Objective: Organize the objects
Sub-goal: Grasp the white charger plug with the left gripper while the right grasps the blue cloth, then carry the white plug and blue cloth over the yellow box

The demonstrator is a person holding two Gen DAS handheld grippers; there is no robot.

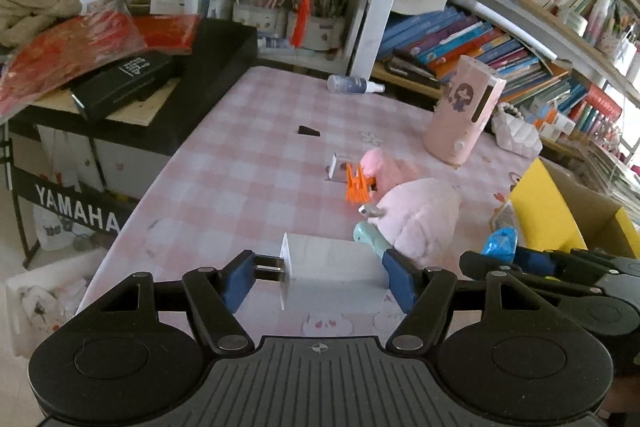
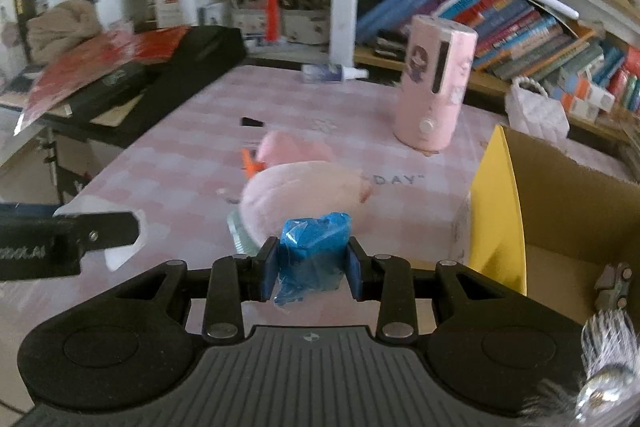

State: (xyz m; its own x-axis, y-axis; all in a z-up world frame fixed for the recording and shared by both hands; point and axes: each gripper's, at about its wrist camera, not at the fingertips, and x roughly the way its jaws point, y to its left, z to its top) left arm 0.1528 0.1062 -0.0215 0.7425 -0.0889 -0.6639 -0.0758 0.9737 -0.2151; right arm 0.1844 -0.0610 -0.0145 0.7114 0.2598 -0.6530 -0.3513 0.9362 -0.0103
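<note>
Right wrist: right gripper [image 2: 312,267] pinching crinkled blue plastic bundle [image 2: 310,251] between both pads. Left wrist: left gripper [image 1: 320,281] clamping white metal bracket [image 1: 336,279] across wide-set jaws.

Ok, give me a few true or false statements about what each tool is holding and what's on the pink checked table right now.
1. The right tool is shut on a blue plastic-wrapped bundle. True.
2. The left tool is holding an orange clip. False: it grips a white box; the orange clip lies on the table.
3. The tall pink cylinder stands upright on the table. True.
4. The spray bottle stands upright. False: it lies on its side near the table's far edge.
5. The cardboard box with the yellow flap is to the left of the right tool. False: it is to its right.
</note>
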